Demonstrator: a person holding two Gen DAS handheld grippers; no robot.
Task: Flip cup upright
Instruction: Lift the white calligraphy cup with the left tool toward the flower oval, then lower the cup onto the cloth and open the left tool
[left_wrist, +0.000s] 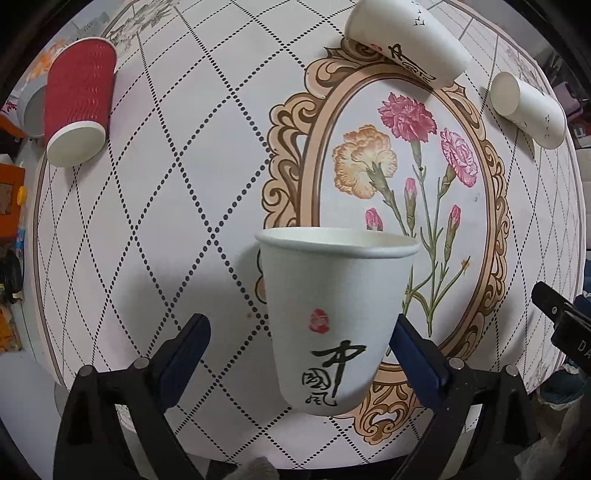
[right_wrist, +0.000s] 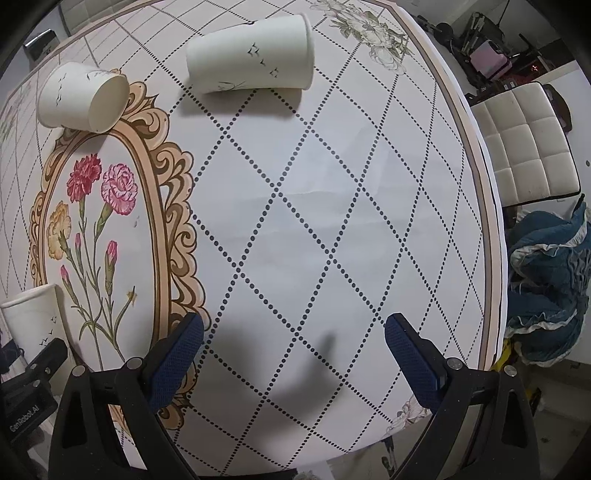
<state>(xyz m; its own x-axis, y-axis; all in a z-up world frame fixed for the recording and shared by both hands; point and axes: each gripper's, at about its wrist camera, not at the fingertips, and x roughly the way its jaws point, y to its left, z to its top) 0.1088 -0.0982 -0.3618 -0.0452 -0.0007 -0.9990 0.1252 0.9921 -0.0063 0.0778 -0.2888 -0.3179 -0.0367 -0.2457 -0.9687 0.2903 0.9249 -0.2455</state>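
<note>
Both wrist views above table (left_wrist: 184, 229)

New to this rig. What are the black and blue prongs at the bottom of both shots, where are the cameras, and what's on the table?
The prongs are two-finger grippers, one held in each of a person's hands; no robot arm. Each carries a fisheye camera looking forward along its fingers, so each picture is one gripper's own view.

Left wrist view: the left gripper is open, with an upright white cup between its fingers, apparently not clamped. A red ribbed cup and two white cups lie on their sides on the flowered table.

Right wrist view: the right gripper is open and empty above the table. The two tipped white cups and the upright one show again.
</note>
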